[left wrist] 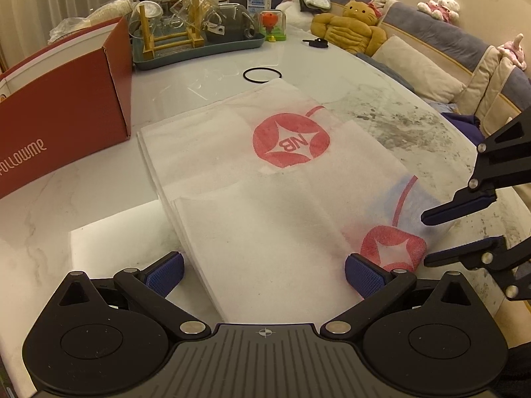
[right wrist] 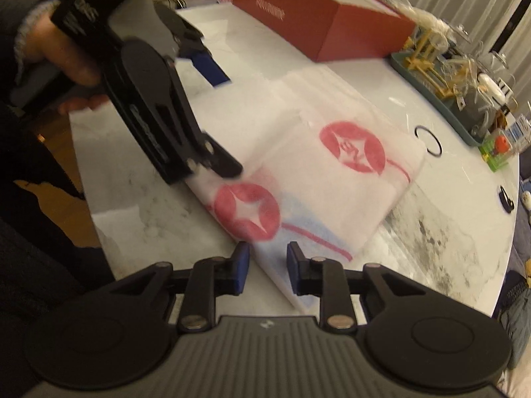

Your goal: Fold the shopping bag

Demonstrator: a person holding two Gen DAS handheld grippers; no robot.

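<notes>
Left wrist view: white non-woven shopping bag [left wrist: 265, 179], red star logos, lying flat and partly folded mid-tabletop, a fold running along its near half. Left gripper [left wrist: 264, 273], jaws wide, straddling the bag's near end, pads clear of the fabric. Right gripper [left wrist: 428, 238], at the bag's right edge, jaws narrowly parted. Red box [left wrist: 63, 99], far left. Black ring [left wrist: 262, 75], just beyond the bag. Tray of glassware [left wrist: 195, 33], far edge.

Right wrist view, blurred: right gripper [right wrist: 265, 267], narrow gap over the bag's near corner; contact unclear.
</notes>
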